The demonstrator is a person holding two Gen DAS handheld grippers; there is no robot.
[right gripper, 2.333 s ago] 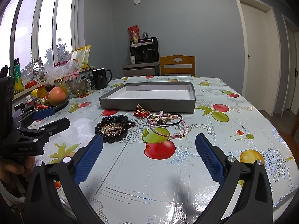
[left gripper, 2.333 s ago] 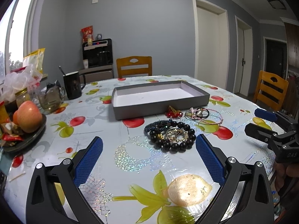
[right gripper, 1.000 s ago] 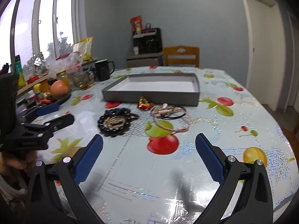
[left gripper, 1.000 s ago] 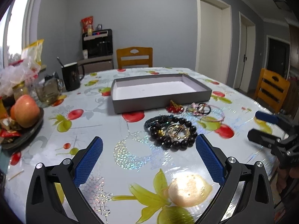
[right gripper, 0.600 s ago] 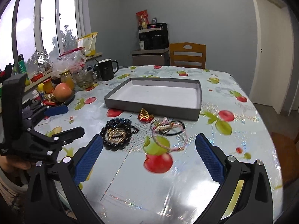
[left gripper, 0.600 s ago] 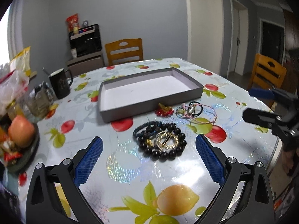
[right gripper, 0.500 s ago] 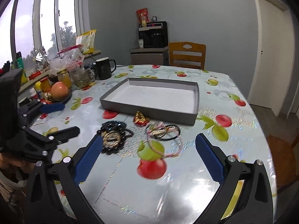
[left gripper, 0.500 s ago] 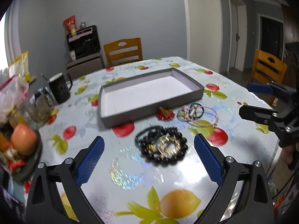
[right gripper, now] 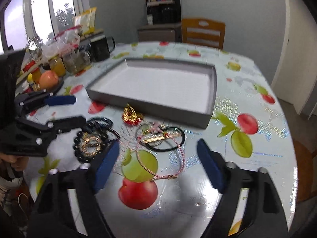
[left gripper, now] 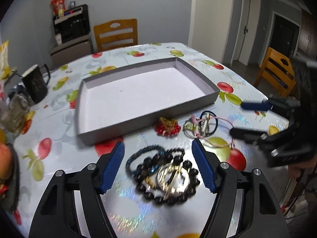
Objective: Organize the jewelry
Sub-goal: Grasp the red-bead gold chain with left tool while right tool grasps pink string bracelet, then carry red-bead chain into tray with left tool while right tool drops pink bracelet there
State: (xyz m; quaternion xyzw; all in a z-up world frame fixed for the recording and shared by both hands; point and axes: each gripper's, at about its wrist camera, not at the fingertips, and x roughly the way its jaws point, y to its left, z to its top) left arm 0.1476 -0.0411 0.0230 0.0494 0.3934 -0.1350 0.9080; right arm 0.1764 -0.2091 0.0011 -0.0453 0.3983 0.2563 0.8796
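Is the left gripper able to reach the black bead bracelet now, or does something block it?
Probably yes. The left gripper hangs open above the black bead bracelet, its jaws just narrowed. Nothing lies between them, though a gold ring rests on the bracelet.

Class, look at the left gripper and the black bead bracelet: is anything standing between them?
Nothing visible does. The left gripper has just been closing its jaws, yet nothing is gripped; the black bead bracelet lies on bare tablecloth right ahead.

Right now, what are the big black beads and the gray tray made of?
The black bead bracelet looks like polished stone, wood or glass; its round beads are dark with slight shine. The gray tray looks like matte cardboard, with thin, flat walls and a white floor.
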